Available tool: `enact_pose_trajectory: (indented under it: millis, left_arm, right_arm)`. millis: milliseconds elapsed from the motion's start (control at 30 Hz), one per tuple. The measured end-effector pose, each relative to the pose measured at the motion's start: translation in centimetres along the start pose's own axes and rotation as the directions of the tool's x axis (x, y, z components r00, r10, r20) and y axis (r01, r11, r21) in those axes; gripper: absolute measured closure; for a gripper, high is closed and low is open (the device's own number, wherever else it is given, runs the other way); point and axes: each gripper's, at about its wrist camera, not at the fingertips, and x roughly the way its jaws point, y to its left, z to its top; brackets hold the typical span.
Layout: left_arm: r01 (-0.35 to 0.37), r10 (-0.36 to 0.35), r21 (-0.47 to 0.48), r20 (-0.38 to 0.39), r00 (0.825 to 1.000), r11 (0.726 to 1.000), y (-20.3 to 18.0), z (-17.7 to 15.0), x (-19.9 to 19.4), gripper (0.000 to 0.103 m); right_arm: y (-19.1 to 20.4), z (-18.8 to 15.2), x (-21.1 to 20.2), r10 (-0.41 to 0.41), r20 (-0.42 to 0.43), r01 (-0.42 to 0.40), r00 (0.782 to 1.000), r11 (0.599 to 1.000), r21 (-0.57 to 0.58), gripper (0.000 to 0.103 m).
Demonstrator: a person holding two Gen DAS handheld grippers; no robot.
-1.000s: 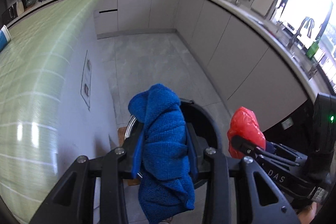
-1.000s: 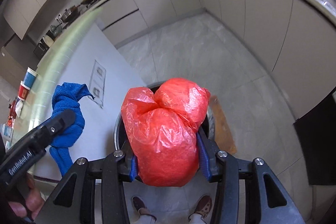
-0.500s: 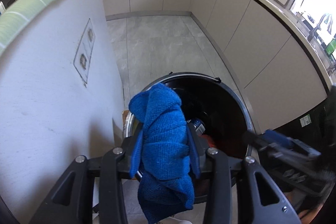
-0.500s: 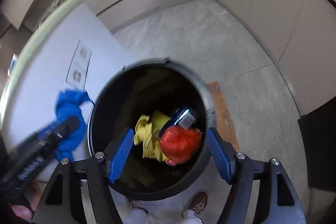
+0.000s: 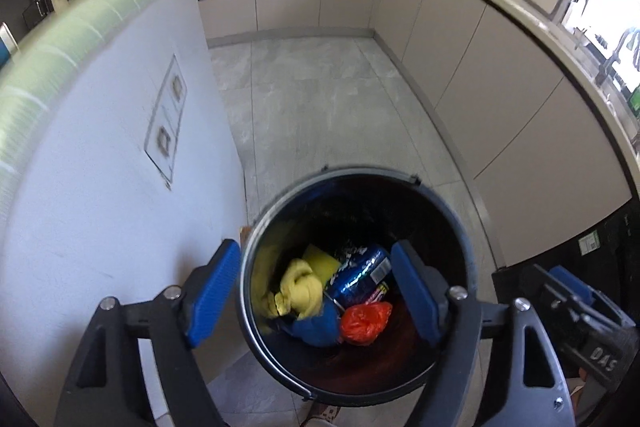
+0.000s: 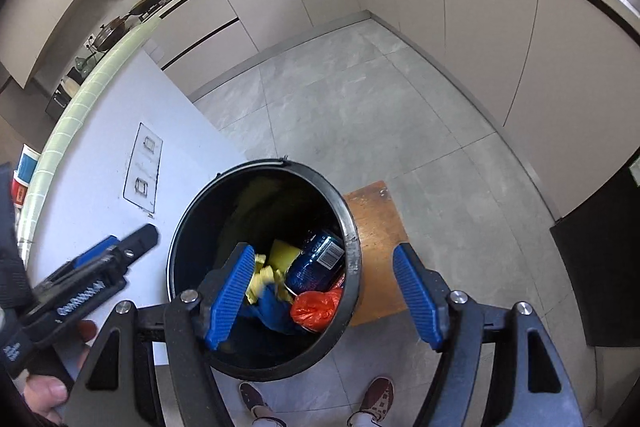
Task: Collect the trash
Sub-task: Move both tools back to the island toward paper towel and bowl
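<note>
A black round trash bin [image 5: 460, 227] [image 6: 352, 247] stands on the floor beside a white counter side. Inside lie a red plastic bag [image 5: 365, 323] [image 6: 316, 310], a blue cloth [image 5: 316, 325] [image 6: 272, 309], a yellow cloth [image 5: 298, 287] [image 6: 260, 277], a yellow sponge [image 5: 320, 261] and a blue can [image 5: 360, 273] [image 6: 316, 261]. My left gripper [image 5: 316, 291] is open and empty, held above the bin's mouth. My right gripper [image 6: 324, 291] is open and empty, straddling the bin's right rim.
A white counter side [image 5: 100, 207] with a green tiled top [image 5: 60, 39] rises at the left. A wooden board [image 6: 372, 227] lies on the grey floor [image 5: 320, 99] under the bin. Beige cabinets [image 5: 500, 75] line the far wall and right. The person's shoes [image 6: 376, 397] show below.
The right gripper opened and dropped the red bag into the bin. Then the left gripper opened and the blue cloth fell in beside it. Both now hang empty over the bin.
</note>
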Motion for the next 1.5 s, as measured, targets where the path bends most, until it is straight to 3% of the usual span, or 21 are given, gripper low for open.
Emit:
enact_pose_trajectory:
  millis: [267, 500, 567, 633, 1000, 1300, 1500]
  left_arm:
    - [0.089, -0.089, 0.005, 0.073, 0.993, 0.996, 1.5, 2.9, -7.8, 0.024]
    - [0.086, -0.090, 0.035, 0.134, 0.987, 0.996, 6.4, 3.6, -14.2, 0.024]
    - [0.067, -0.070, 0.023, 0.150, 0.986, 0.997, 8.9, 3.6, -15.6, 0.024]
    - [0.040, -0.043, 0.016, 0.171, 0.984, 0.999, 11.8, 3.5, -16.7, 0.024]
    - [-0.105, 0.115, -0.056, 0.231, 0.966, 0.993, 30.6, 2.3, -19.9, 0.024]
    - [-0.219, 0.255, -0.195, 0.189, 0.948, 0.956, 43.9, 1.5, -19.9, 0.024]
    - [-0.289, 0.351, -0.314, 0.162, 0.922, 0.904, 49.9, 1.5, -19.3, 0.024]
  right_arm:
    - [3.1, 1.5, -4.5, 0.000, 0.035, -0.001, 0.999, 1.000, 0.015, 0.029]
    - [9.9, 1.8, -8.7, -0.041, 0.043, 0.042, 0.998, 0.999, -0.033, 0.024]
    - [12.8, 1.7, -10.1, -0.067, 0.073, 0.070, 0.995, 0.997, -0.044, 0.015]
    - [15.6, 1.3, -11.3, -0.096, 0.102, 0.103, 0.990, 0.993, -0.061, 0.015]
    - [36.2, -1.7, -14.4, 0.006, 0.242, 0.055, 0.970, 0.969, -0.242, 0.015]
    - [48.9, -3.9, -9.7, 0.104, 0.153, -0.046, 0.983, 0.939, -0.342, 0.015]
    - [53.8, -3.3, -6.7, 0.211, 0.107, -0.148, 0.972, 0.896, -0.419, 0.015]
